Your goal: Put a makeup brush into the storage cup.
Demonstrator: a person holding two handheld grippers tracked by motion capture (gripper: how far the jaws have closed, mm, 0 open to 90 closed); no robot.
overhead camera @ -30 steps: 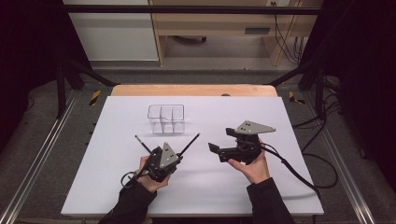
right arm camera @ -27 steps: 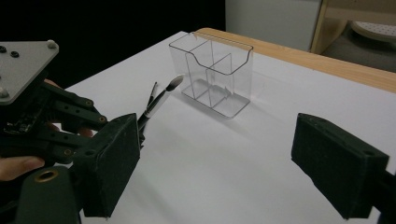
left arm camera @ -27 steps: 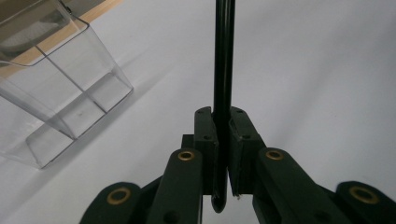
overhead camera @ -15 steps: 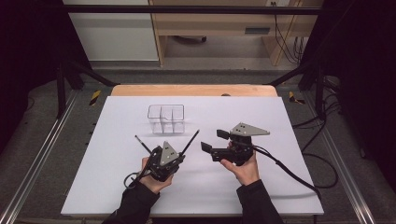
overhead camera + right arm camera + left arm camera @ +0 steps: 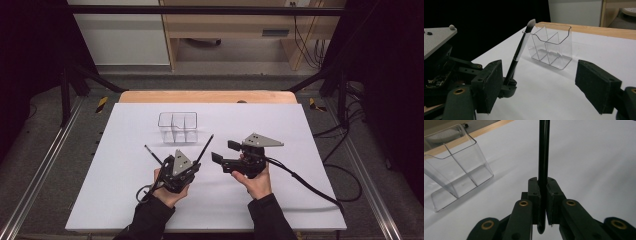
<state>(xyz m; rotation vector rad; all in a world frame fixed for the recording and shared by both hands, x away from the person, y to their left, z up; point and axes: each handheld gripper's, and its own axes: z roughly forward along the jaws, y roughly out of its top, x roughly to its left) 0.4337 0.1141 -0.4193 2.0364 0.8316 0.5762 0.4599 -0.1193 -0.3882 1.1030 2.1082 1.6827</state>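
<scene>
High view: your left gripper clamps a slim black-handled brush; your right gripper, jaws apart and just closing on nothing, sits near a clear three-compartment plastic organiser.

Grey floor, wooden shelf unit behind.

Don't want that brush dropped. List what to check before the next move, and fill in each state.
1. Left gripper shut on brush: ok.
2. Grip at mid-handle: not ok, the pads clamp near the handle's end.
3. Organizer upright, compartments empty: ok.
4. Brush tip apart from organizer: ok in the high view.
5. Right gripper free to help: ok. Its jaws have just been closing, but they are open with nothing between them.
</scene>
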